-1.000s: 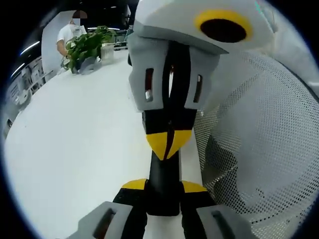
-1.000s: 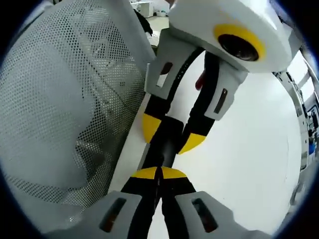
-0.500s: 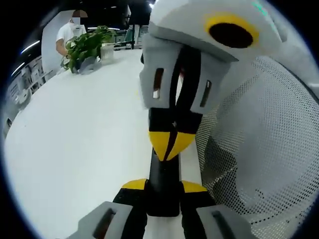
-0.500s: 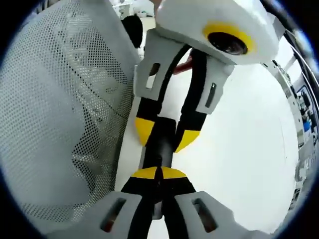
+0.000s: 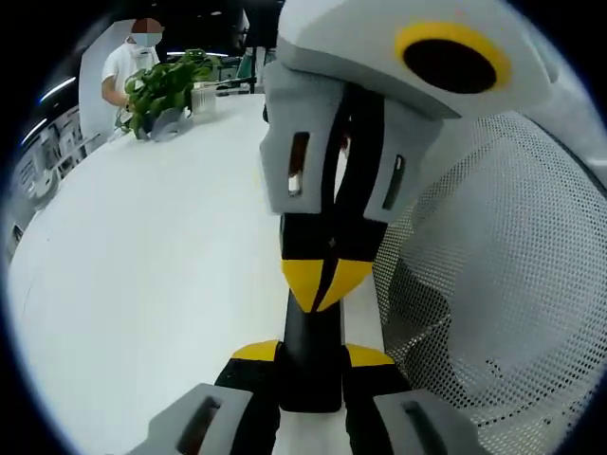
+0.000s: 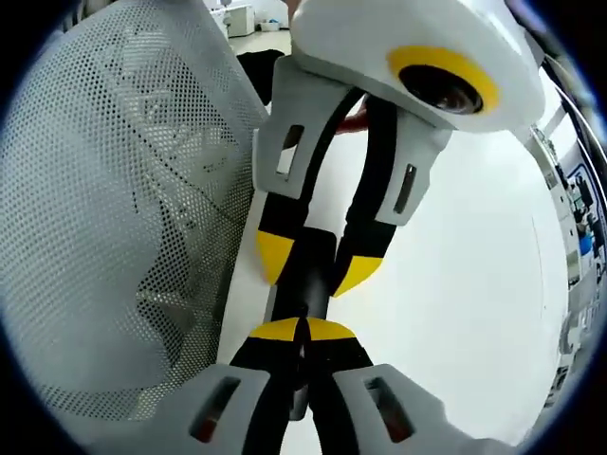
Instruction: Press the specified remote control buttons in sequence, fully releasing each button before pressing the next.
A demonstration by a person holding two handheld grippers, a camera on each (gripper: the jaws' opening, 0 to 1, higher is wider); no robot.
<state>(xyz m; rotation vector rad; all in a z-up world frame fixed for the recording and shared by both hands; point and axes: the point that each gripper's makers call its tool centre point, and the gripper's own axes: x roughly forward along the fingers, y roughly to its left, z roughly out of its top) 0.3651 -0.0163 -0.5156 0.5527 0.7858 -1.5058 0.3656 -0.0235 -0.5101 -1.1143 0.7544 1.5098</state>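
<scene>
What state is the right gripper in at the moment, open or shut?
Shut: in the right gripper view, the right gripper has its yellow tips meeting with no gap, at the black remote.

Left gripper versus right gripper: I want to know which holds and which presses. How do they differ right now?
The left gripper has its jaws spread around the black remote, clamping its sides. The right gripper has its jaws shut tip to tip, gripping nothing. The left gripper holds one end, while the right gripper points its closed tips at the remote from the opposite side. Both have yellow tips.
</scene>
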